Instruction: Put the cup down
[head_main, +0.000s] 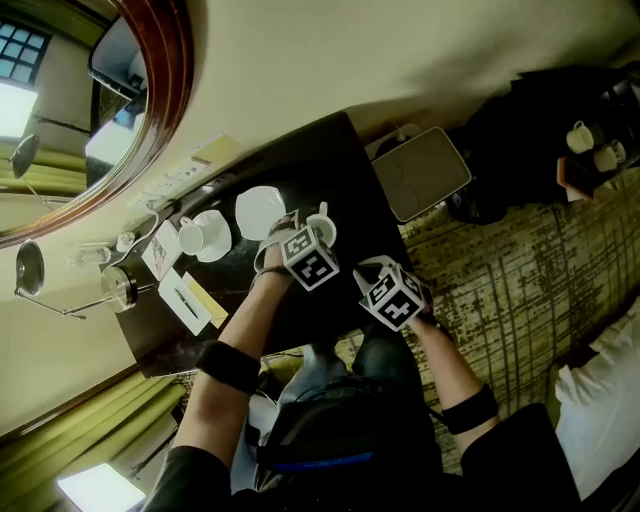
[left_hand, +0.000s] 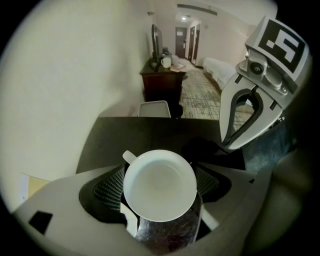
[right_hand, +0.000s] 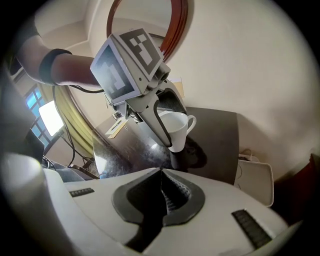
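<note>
- Your left tool (left_hand: 158, 185) points steeply down over the dark counter (head_main: 335, 160), and its jaws are clamped on a white cup (right_hand: 176, 126), one ribbed pad (left_hand: 109, 189) on each side of it.
- The cup is upright and empty, with its mouth facing the camera in the left gripper view. Its handle (left_hand: 129, 157) sticks out past the left pad.
- The cup is over the middle of the counter, right at the surface. Whether its base touches cannot be told.
- Your right tool (right_hand: 163, 192) has its jaws pressed together with nothing between them. It hangs near the counter's front edge, just beside the left tool and apart from the cup.
- Further back on the counter an empty white saucer (head_main: 260, 212) lies near the held cup.
- Beside that saucer, a second cup (head_main: 193, 237) stands on its own saucer.
</note>
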